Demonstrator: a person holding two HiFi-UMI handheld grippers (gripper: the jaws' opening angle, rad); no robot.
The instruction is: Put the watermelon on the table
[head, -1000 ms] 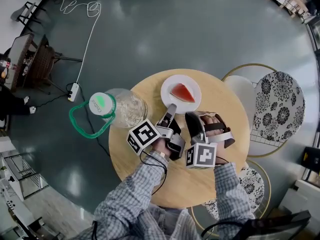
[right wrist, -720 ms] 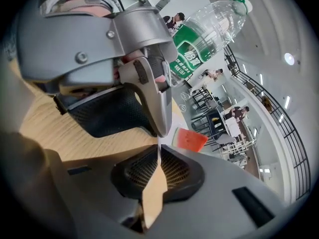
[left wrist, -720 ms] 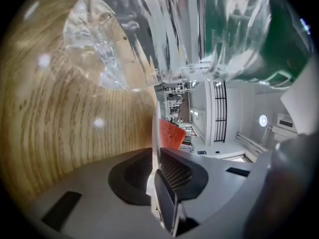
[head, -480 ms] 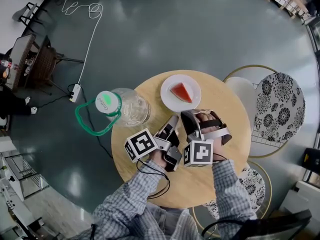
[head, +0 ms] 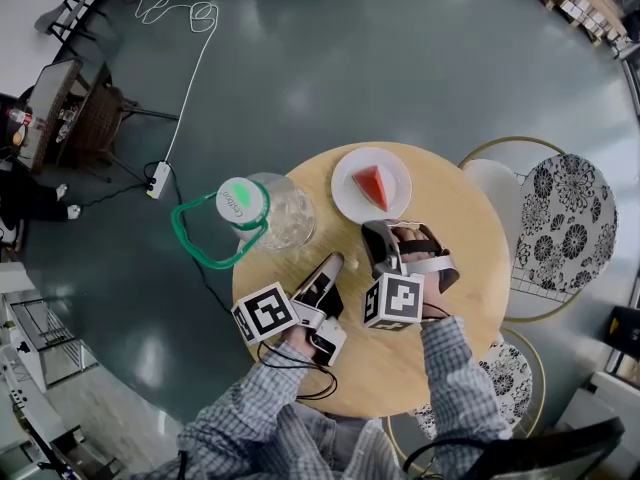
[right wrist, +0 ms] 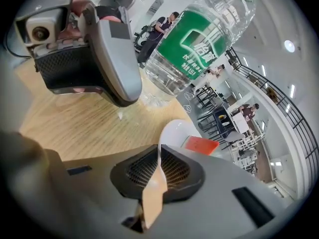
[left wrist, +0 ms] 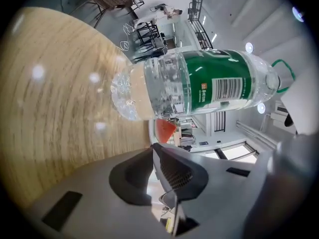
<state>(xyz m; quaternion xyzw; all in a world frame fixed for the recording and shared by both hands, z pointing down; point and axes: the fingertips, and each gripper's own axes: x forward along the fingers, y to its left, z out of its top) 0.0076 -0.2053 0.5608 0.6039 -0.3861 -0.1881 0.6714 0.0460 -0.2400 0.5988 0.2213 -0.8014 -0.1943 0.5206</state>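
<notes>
A red watermelon wedge lies on a white plate at the far side of the round wooden table. Both grippers hover over the table nearer to me, short of the plate. My left gripper is shut and holds nothing; it points toward the wedge. My right gripper is also shut and empty, just below the plate. In the right gripper view the wedge and plate show beyond the touching jaw tips.
A large clear water bottle with a green cap and green carrying loop stands at the table's left edge, close to the left gripper. Patterned chairs stand at the right. A power strip and cable lie on the floor at left.
Both grippers have drawn back from the plate toward me; the left one moved down and to the left. The watermelon stays on the plate.
</notes>
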